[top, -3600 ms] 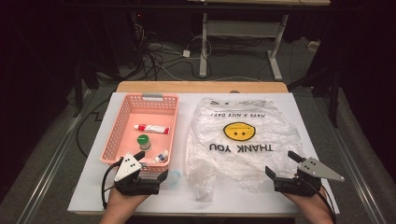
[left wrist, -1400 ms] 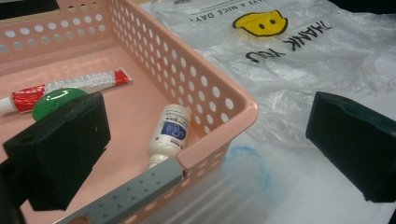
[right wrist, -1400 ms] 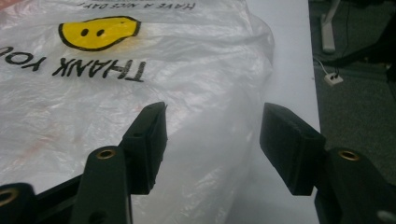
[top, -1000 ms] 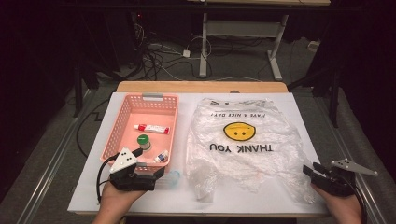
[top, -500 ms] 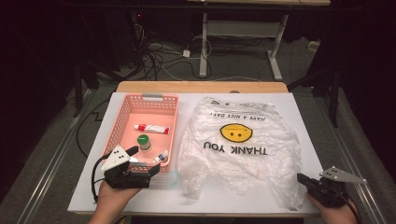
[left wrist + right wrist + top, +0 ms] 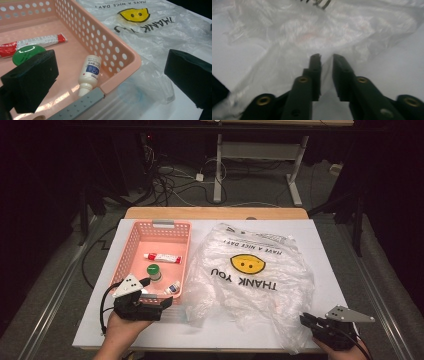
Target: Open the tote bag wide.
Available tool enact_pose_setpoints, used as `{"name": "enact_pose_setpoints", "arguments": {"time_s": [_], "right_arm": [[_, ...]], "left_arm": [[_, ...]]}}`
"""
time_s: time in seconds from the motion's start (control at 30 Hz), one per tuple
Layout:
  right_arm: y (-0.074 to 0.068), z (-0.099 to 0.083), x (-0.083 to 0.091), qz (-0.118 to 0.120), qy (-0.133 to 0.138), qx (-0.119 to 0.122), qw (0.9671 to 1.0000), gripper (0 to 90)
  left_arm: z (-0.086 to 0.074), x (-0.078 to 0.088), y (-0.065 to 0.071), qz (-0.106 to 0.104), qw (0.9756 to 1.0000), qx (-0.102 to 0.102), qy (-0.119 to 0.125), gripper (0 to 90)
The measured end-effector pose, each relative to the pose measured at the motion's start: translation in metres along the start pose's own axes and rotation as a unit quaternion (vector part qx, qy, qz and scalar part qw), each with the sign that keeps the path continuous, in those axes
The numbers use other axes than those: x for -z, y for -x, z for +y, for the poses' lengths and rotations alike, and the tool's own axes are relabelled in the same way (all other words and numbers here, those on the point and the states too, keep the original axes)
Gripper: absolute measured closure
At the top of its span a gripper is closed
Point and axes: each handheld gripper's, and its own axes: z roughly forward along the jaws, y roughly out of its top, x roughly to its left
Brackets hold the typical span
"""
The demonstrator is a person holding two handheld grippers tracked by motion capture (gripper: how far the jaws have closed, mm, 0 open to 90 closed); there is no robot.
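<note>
**Bag corner in the right claw: grip not confirmed**

Right claw [image 6: 327, 58]: jaws stand a narrow gap apart and have just been opening again after closing. A thin fold of the plastic bag [image 6: 250, 280] runs up between them, but the pads do not appear to press on it. In the high view this claw [image 6: 306, 319] sits at the near right of the surface [image 6: 330, 250], right at the bag's near right corner.

Left claw [image 6: 110, 75]: jaws wide apart, holding nothing. It straddles the near right corner of the pink basket [image 6: 131, 251], with the bag's near left edge just beyond that corner.

Bag position: lying crumpled across the middle and right of the surface, print facing away, left side touching the basket.

Basket contents: a small white bottle [image 6: 89, 73] in the near right corner, a green-capped jar [image 6: 153, 270] and a red-and-white tube [image 6: 163, 258] farther in.

Assessment: the step in hand looks to be taking up the bag's near edge to open it. To do it well, close the right claw fully on the fold before pulling, take a single layer if possible, and keep the pull low and gentle; thin film slips and tears. The left claw should take the opposite edge clear of the basket rim.
</note>
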Motion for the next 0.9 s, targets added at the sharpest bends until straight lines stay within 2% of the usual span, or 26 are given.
{"name": "enact_pose_setpoints", "arguments": {"time_s": [0.03, 0.07, 0.13, 0.23, 0.27, 0.3, 0.33, 0.4, 0.43, 0.47, 0.5, 0.57, 0.6, 0.63, 0.8, 0.87, 0.9], "right_arm": [[0.003, 0.003, 0.005, 0.000, 0.017, -0.005, 0.9998, 69.6], [0.004, 0.005, 0.008, -0.003, 0.028, -0.012, 0.9995, 66.5], [0.009, 0.013, 0.013, -0.016, 0.052, -0.007, 0.9985, 62.7], [0.025, 0.032, 0.011, -0.041, 0.067, -0.003, 0.9969, 63.1], [0.025, 0.032, 0.011, -0.041, 0.067, -0.003, 0.9969, 63.1], [0.040, 0.047, -0.001, -0.052, 0.069, -0.008, 0.9962, 63.7], [0.047, 0.054, -0.009, -0.062, 0.062, -0.005, 0.9961, 63.8], [0.063, 0.064, -0.025, -0.067, 0.056, -0.011, 0.9961, 63.7], [0.072, 0.070, -0.033, -0.071, 0.055, -0.020, 0.9957, 63.7], [0.072, 0.070, -0.033, -0.071, 0.055, -0.020, 0.9957, 63.7], [0.091, 0.081, -0.052, -0.075, 0.059, -0.043, 0.9945, 62.7], [0.105, 0.091, -0.068, -0.079, 0.059, -0.055, 0.9936, 62.7], [0.105, 0.091, -0.068, -0.079, 0.059, -0.055, 0.9936, 62.7], [0.119, 0.101, -0.085, -0.083, 0.051, -0.066, 0.9931, 60.6], [0.142, 0.124, -0.122, -0.083, 0.028, -0.082, 0.9928, 56.6], [0.144, 0.128, -0.128, -0.081, 0.027, -0.082, 0.9930, 56.1], [0.146, 0.132, -0.136, -0.084, 0.017, -0.080, 0.9932, 54.3]], "left_arm": [[-0.001, 0.003, 0.001, 0.004, 0.9997, -0.007, 0.024, 0.0], [-0.001, 0.005, 0.002, 0.010, 0.9994, -0.010, 0.031, 0.0], [-0.002, 0.007, 0.002, 0.013, 0.9992, -0.009, 0.036, 0.0], [-0.002, 0.008, 0.002, 0.019, 0.9991, -0.008, 0.038, 0.0], [-0.003, 0.008, 0.002, 0.020, 0.9991, -0.009, 0.037, 0.0], [-0.003, 0.008, 0.002, 0.020, 0.9992, -0.009, 0.034, 0.0], [-0.004, 0.008, 0.002, 0.021, 0.9992, -0.009, 0.032, 0.0], [-0.004, 0.007, 0.003, 0.021, 0.9993, -0.011, 0.029, 0.0], [-0.005, 0.007, 0.003, 0.024, 0.9992, -0.016, 0.026, 0.0], [-0.005, 0.007, 0.004, 0.027, 0.9992, -0.020, 0.024, 0.0], [-0.006, 0.007, 0.004, 0.030, 0.9989, -0.029, 0.020, 0.0], [-0.007, 0.009, 0.004, 0.033, 0.9987, -0.027, 0.025, 0.0], [-0.007, 0.009, 0.004, 0.033, 0.9987, -0.027, 0.025, 0.0], [-0.008, 0.010, 0.005, 0.035, 0.9987, -0.025, 0.029, 0.0], [-0.009, 0.009, 0.006, 0.033, 0.9988, -0.023, 0.026, 0.0], [-0.010, 0.009, 0.007, 0.035, 0.9988, -0.023, 0.025, 0.0], [-0.010, 0.009, 0.007, 0.036, 0.9988, -0.024, 0.024, 0.0]]}}
